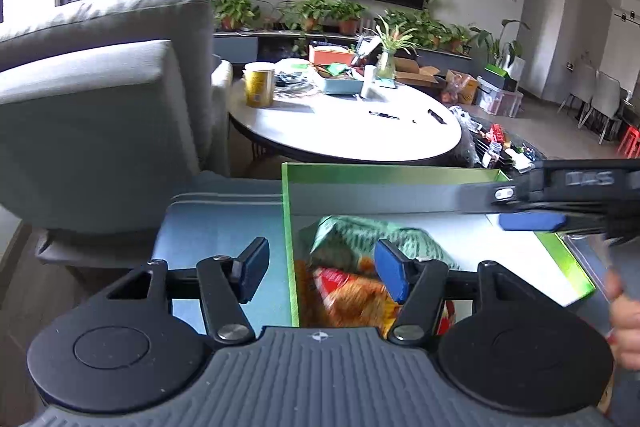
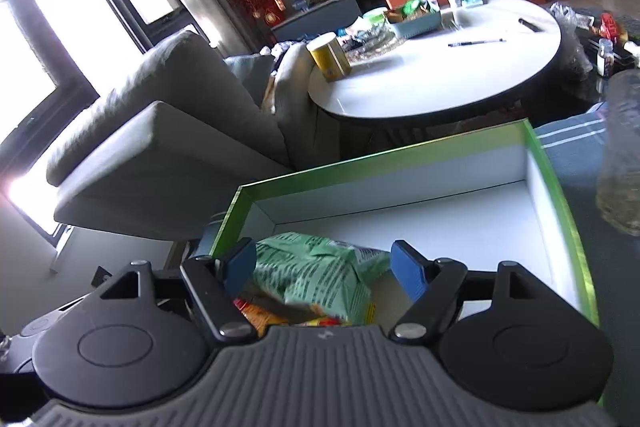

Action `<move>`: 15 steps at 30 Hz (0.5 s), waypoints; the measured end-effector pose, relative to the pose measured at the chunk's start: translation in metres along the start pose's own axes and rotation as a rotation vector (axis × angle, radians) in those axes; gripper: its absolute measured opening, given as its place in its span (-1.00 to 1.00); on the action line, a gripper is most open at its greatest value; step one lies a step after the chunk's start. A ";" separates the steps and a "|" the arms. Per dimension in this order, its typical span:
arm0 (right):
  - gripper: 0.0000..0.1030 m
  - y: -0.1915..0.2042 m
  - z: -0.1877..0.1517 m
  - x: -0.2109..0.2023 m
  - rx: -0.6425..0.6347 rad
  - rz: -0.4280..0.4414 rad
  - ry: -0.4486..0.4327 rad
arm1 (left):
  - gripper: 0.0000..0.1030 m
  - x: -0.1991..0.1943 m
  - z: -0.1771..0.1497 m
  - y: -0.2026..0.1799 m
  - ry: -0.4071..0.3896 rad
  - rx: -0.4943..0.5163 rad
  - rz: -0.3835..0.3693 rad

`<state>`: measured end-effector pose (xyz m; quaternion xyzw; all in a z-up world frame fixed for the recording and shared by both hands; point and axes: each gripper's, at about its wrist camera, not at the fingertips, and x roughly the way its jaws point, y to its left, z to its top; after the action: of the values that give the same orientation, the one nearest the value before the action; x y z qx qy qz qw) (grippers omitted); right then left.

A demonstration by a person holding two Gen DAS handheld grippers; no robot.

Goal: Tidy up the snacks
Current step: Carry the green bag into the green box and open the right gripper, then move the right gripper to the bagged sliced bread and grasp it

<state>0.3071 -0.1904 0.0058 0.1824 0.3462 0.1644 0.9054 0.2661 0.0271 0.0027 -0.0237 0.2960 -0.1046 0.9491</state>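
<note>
Both grippers, L [image 1: 322, 269] & R [image 2: 323, 267], held w/ jaws apart, nothing clamped, over green box [image 2: 560, 223] w/ snack bags [image 2: 316, 275].

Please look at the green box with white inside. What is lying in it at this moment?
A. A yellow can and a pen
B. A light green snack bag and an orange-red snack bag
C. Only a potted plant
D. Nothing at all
B: inside the green box, a light green snack bag lies partly over an orange-red snack bag at the near end.
</note>
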 end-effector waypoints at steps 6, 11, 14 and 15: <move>0.55 0.029 -0.029 -0.044 -0.135 0.097 0.000 | 0.18 -0.047 -0.024 0.020 -0.011 -0.062 0.034; 0.54 0.044 -0.066 -0.049 -0.177 0.155 0.084 | 0.19 -0.073 -0.059 0.029 0.017 -0.077 0.067; 0.54 0.052 -0.086 -0.045 -0.181 0.167 0.126 | 0.20 -0.077 -0.078 0.031 0.063 -0.101 0.047; 0.54 0.054 -0.092 -0.043 -0.180 0.168 0.141 | 0.20 -0.077 -0.084 0.031 0.075 -0.102 0.052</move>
<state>0.2044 -0.1412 -0.0092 0.1167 0.3761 0.2826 0.8747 0.1620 0.0754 -0.0271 -0.0605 0.3367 -0.0657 0.9374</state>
